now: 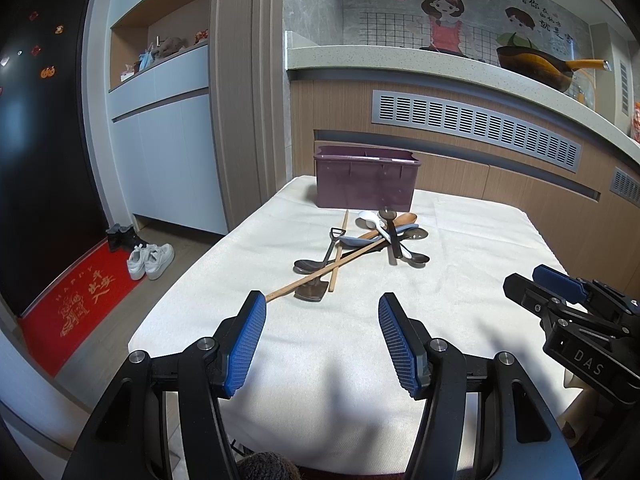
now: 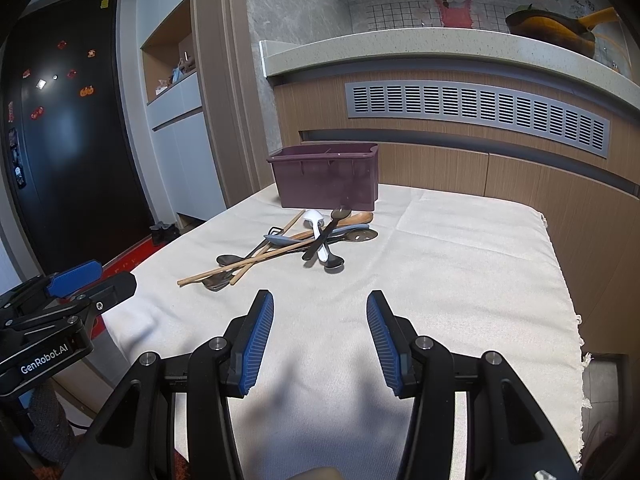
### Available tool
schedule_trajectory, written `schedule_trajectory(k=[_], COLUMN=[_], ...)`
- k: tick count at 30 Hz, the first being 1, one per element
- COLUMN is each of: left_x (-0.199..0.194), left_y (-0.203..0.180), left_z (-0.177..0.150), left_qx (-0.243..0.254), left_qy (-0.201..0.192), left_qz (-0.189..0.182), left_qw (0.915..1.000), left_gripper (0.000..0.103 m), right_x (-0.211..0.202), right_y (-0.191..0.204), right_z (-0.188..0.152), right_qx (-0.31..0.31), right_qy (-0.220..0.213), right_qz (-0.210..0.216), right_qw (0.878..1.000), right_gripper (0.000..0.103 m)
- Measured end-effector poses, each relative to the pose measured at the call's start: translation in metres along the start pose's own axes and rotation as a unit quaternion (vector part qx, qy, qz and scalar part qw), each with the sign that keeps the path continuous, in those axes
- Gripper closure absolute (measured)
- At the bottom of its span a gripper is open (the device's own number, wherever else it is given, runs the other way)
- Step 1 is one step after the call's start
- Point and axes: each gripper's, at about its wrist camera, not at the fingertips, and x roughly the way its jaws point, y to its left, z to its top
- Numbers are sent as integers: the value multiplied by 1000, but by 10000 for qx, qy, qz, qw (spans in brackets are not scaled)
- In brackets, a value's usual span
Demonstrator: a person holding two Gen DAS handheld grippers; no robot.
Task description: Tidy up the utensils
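Left gripper (image 1: 322, 308) & right gripper (image 2: 320, 306) both hang spread wide over the near part of the cloth-covered table (image 1: 480, 240), nothing between the fingers. Utensil pile (image 1: 360, 244) lies mid-table, crossed spoons, chopsticks, a small spatula – just near of the purple bin (image 1: 366, 180) at the far edge. Left wrist view only: white sneakers (image 1: 150, 260) & red mat (image 1: 80, 292) reading "HAPPY", plus "DAS" on the right gripper's body. Right wrist view only: "GenRobot.AI" on the left gripper – and the table's frayed right edge.
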Motion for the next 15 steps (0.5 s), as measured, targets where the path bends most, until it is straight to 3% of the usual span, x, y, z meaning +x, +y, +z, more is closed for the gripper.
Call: schedule_trajectory(k=[15], left_x=[5], left_y=[3], left_z=[2], left_qx=[-67], left_qy=[10], left_qz=[-28], left_qw=[10000], left_gripper=[44], right_x=[1], right_y=[0], right_z=[1], right_qx=[-7], right_qy=[2], right_qz=[-12], right_qw=[10000], right_gripper=[56])
